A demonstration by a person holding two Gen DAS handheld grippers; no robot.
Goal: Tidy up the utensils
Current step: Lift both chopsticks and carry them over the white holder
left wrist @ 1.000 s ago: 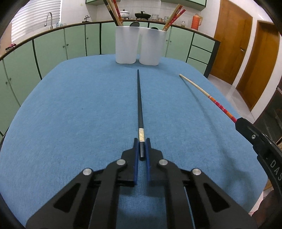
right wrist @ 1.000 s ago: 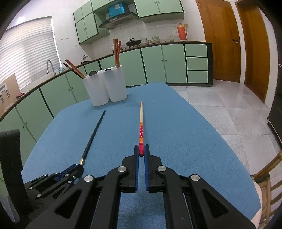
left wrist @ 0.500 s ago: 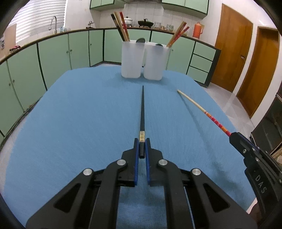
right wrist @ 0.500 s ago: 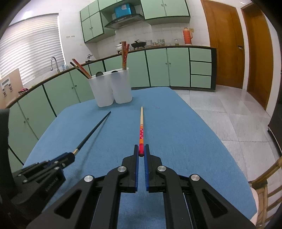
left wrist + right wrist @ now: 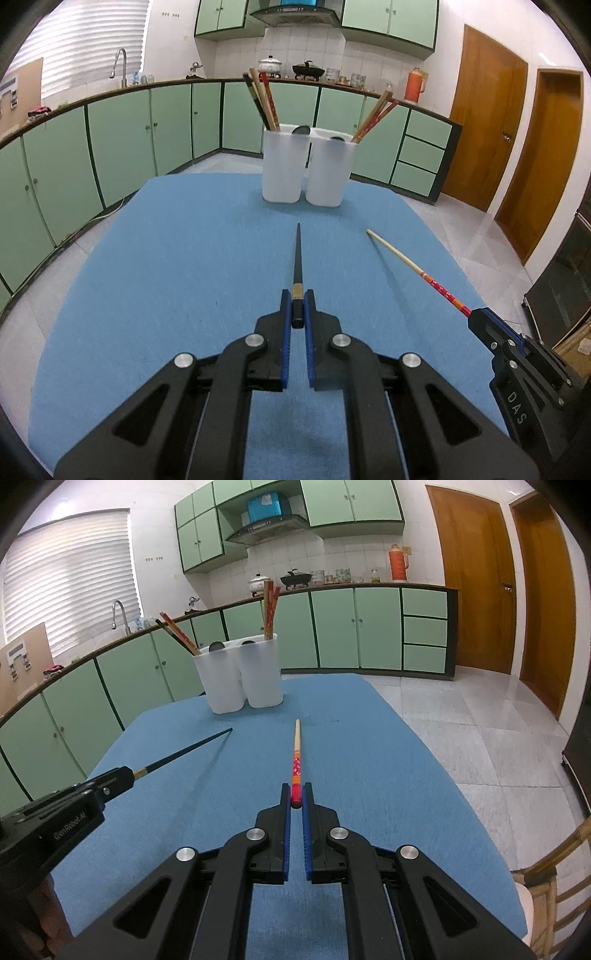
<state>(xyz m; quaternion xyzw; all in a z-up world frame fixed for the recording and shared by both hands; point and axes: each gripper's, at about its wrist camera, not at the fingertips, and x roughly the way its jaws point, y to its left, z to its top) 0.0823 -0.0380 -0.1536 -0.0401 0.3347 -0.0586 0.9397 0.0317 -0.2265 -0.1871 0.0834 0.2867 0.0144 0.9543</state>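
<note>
The left gripper (image 5: 297, 308) had its blue-lined jaws pinching the butt end of a slim black lacquered chopstick with a gold band (image 5: 297, 258), which stuck straight forward above the blue cloth-covered counter (image 5: 166, 277). The right gripper (image 5: 296, 797) likewise had its jaws closed on the red-tipped end of a pale wooden chopstick with a red patterned handle (image 5: 296, 753), also held out over the cloth toward the holders.

Both sticks looked light, stiff and smooth. Held at the very end, each would likely pivot or slip if its far tip struck a rim, so the thick butt seemed the sensible place to grip, squarely between the pads.

Ahead stood two translucent white plastic utensil holders (image 5: 308, 170), touching side by side, already holding chopsticks and dark spoons.

The left view showed the right gripper's body with the wooden stick slanting away from it; the right view showed the left gripper's side and the shadow under the black stick, suggesting it was clear of the cloth.
</note>
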